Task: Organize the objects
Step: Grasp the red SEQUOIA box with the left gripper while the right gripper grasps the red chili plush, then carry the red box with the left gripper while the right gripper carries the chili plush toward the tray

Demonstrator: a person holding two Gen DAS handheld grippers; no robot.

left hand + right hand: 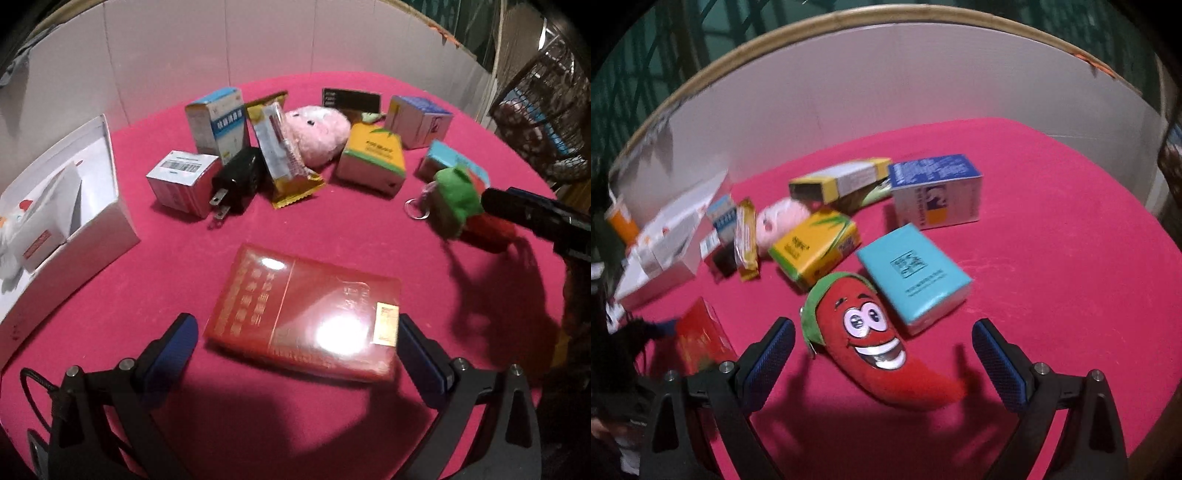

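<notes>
Nearest the left wrist camera, a red cigarette pack (306,317) is seen lying flat on the pink tablecloth (147,280), framed by the spread fingers of the left gripper (295,332); the right blue pad (417,350) is touching or just beside the pack's edge, while the left pad is set apart from it, so nothing is pinched. Beyond the pack, a cluster of things is spread over the cloth: a small white carton (183,182), a black plug adapter (236,181) just beside it, an upright blue-and-white medicine box (218,122), a gold snack wrapper (286,151) leaned against a pink plush toy (319,131), and a yellow-green box (373,158). An open white box (62,206) is placed at the left edge of the cloth. In the right wrist view, a red chili plush (875,339) with a green cap and a smiling face is shown lying between the wide-open fingers of the right gripper (882,350), untouched by either pad. A light blue box (914,273) lies just behind the plush, and a blue-and-white carton (936,188) stands farther back
</notes>
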